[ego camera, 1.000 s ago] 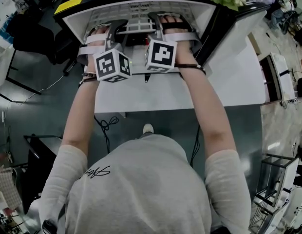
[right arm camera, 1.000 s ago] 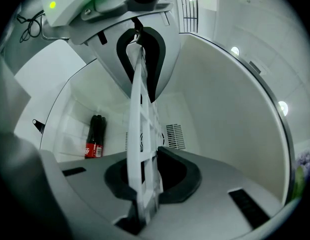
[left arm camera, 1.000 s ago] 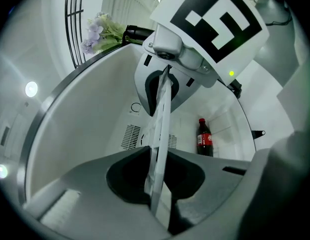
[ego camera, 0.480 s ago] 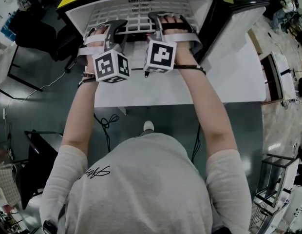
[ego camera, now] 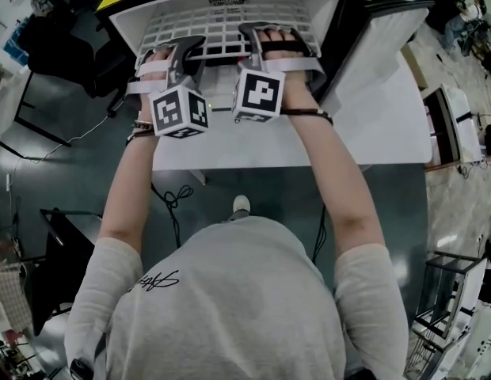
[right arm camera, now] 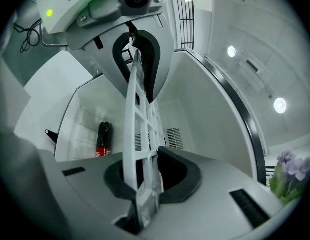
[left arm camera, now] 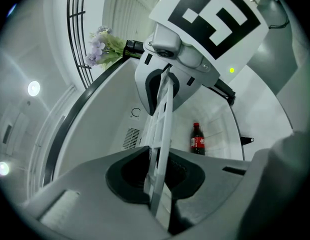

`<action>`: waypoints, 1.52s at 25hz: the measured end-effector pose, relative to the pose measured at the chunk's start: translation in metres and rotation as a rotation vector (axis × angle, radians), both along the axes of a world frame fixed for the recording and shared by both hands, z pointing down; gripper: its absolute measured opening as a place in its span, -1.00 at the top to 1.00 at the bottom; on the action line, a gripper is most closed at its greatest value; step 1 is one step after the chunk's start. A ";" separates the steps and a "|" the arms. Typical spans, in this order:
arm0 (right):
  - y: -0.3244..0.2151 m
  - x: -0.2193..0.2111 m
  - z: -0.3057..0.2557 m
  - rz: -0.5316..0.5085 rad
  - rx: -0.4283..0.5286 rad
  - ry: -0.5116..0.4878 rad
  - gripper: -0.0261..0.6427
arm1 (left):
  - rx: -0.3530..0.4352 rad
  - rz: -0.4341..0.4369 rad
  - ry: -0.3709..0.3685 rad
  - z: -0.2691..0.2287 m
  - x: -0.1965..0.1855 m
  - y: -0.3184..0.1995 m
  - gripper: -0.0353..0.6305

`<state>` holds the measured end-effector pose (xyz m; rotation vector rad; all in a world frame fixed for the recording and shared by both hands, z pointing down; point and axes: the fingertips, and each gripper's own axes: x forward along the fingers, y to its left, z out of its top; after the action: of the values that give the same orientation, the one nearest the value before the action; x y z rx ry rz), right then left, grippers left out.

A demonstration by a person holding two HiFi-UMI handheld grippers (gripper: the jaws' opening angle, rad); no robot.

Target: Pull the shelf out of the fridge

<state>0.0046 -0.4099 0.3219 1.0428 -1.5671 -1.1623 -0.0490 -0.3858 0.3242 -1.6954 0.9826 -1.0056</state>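
White wire shelf (ego camera: 230, 24) lies level inside the open fridge (ego camera: 331, 18), with its front edge at the opening. The left gripper (ego camera: 190, 47) and right gripper (ego camera: 252, 36) sit side by side on the front rail, each with its jaws nearly together, pinching the wire. Best to pull straight back, level and evenly with both hands, so the shelf doesn't rack against the side walls, which sit close. The open door (ego camera: 388, 54) is on the right, and the space toward the person looks free. A cola bottle (left arm camera: 196, 139) sits deeper in, apart from the shelf.
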 end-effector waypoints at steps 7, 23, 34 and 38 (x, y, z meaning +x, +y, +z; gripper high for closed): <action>0.012 -0.002 -0.001 -0.006 -0.003 -0.008 0.79 | -0.002 -0.005 0.005 0.000 -0.003 0.012 0.77; 0.038 -0.004 0.001 -0.020 -0.013 -0.022 0.79 | -0.015 -0.011 0.018 0.002 -0.002 0.037 0.77; 0.051 -0.003 0.000 -0.021 -0.014 -0.016 0.79 | -0.017 -0.016 0.021 0.002 -0.002 0.049 0.77; 0.055 -0.004 -0.003 -0.030 -0.009 -0.022 0.78 | -0.014 -0.016 0.020 0.001 -0.002 0.053 0.77</action>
<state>0.0005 -0.3552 0.3192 1.0322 -1.6093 -1.1666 -0.0513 -0.3331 0.3255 -1.7139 1.0061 -1.0100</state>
